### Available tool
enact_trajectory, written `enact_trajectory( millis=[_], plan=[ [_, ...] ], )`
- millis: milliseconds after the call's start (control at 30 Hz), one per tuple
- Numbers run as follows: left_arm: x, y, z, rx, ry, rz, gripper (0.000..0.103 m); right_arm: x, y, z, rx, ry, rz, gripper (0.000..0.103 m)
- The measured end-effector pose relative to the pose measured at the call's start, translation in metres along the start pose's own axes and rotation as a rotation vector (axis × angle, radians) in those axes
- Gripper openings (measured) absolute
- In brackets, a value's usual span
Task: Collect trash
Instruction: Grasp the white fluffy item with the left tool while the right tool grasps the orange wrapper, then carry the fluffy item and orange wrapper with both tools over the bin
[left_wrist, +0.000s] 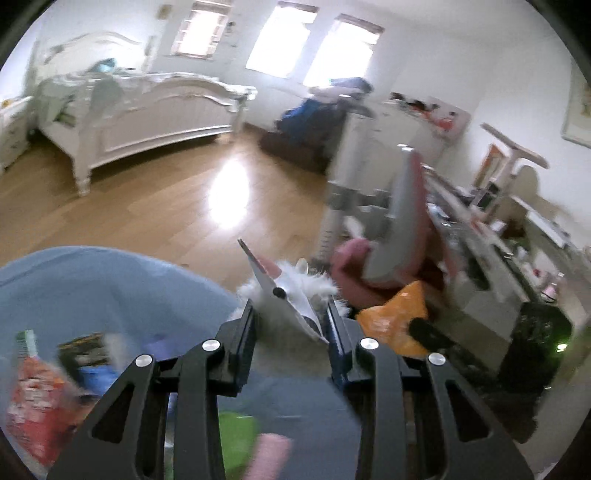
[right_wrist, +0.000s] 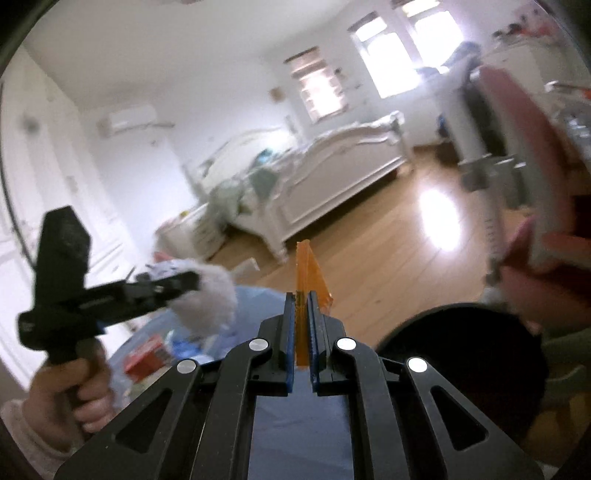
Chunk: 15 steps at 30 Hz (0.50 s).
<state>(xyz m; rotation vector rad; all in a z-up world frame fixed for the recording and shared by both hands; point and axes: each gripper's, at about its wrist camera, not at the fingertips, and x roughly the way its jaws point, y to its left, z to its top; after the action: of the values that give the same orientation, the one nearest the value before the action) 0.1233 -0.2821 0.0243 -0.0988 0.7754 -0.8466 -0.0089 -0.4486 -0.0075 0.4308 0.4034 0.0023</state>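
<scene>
Trash was in both grippers, one piece each. Right gripper (right_wrist: 303, 306) was clamped on one orange wrapper (right_wrist: 308, 275); left gripper (left_wrist: 291, 314) had its fingers spread around one white fluffy wad with a flat white packet (left_wrist: 284, 295) on it, over one blue bag (left_wrist: 92, 291) holding several wrappers.
</scene>
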Motion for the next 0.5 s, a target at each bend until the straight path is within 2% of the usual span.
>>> enact_trajectory(
  millis=[100, 300, 500],
  plan=[
    [0.023, -0.024, -0.006, 0.009, 0.039, -0.061, 0.034, -0.013, -0.024, -0.006, 0.003, -0.010, -0.069, 0.007],
    [0.085, -0.072, -0.032, 0.051, 0.146, -0.149, 0.034, -0.017, -0.081, -0.024, 0.051, 0.033, -0.177, 0.007],
    [0.116, -0.085, -0.051, 0.064, 0.211, -0.154, 0.034, 0.000, -0.110, -0.039, 0.084, 0.080, -0.215, 0.007]
  ],
)
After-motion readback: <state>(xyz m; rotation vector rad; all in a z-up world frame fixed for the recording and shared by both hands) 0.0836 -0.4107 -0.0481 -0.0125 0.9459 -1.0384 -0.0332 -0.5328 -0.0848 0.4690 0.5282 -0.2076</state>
